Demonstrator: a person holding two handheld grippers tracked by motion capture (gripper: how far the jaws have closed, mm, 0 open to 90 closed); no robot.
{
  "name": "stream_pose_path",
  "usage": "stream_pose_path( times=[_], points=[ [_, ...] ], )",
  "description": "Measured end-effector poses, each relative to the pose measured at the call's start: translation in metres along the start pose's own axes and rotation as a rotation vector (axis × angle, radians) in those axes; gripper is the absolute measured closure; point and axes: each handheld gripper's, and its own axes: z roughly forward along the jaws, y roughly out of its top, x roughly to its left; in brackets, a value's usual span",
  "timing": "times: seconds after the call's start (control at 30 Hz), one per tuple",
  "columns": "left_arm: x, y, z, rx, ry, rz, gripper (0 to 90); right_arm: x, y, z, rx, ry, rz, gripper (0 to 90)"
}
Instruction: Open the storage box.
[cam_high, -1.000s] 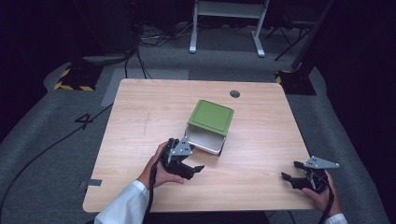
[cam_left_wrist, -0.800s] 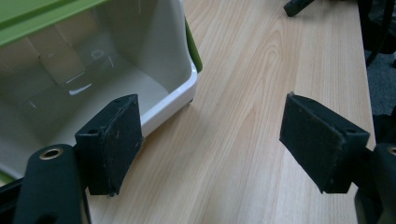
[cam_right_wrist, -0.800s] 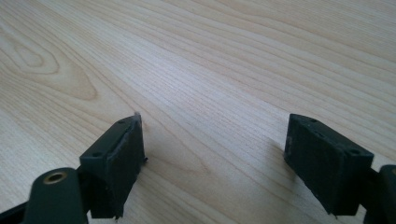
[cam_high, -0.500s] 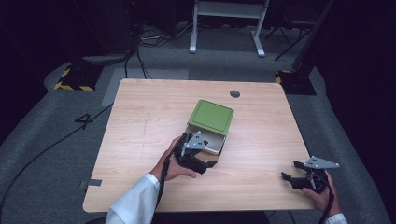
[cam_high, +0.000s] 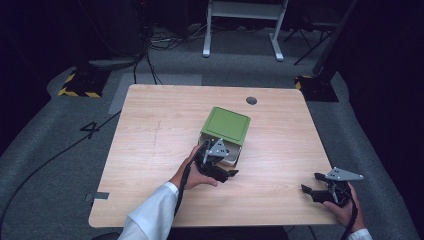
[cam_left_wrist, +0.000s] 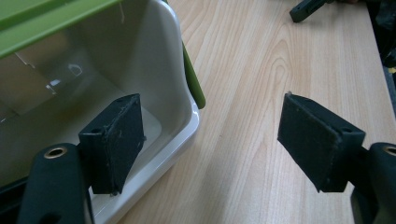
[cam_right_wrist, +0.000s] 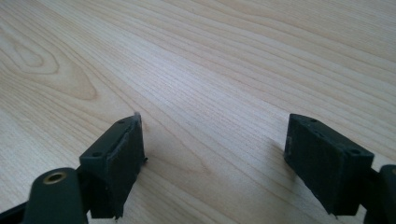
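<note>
Black jaws of your left gripper stand parted at centre frame in the high view, gripping nothing; in the left gripper view one pad sits against the white tub at its near corner, the other over bare wood. Green lid tops that tub, mid-table. Your right gripper, lower right of the high view, likewise spread and empty, rests over the pale wooden table, well apart.
</note>
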Motion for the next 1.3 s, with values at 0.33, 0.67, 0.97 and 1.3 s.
stream_pose_path(
  times=[0.33, 0.67, 0.97, 1.3],
  points=[
    [0.005, -0.005, 0.012, 0.025, -0.038, -0.009, 37.8, 0.0, 0.0, 0.0, 0.0, 0.0, 0.0, 19.9],
    [0.011, -0.008, 0.015, 0.034, -0.012, -0.021, 48.9, 0.0, 0.0, 0.0, 0.0, 0.0, 0.0, 19.9],
    [0.012, -0.012, 0.017, 0.076, -0.039, -0.007, 56.5, 0.0, 0.0, 0.0, 0.0, 0.0, 0.0, 20.0],
    [0.007, -0.019, 0.011, 0.075, -0.063, -0.015, 62.4, 0.0, 0.0, 0.0, 0.0, 0.0, 0.0, 19.9]
  ],
)
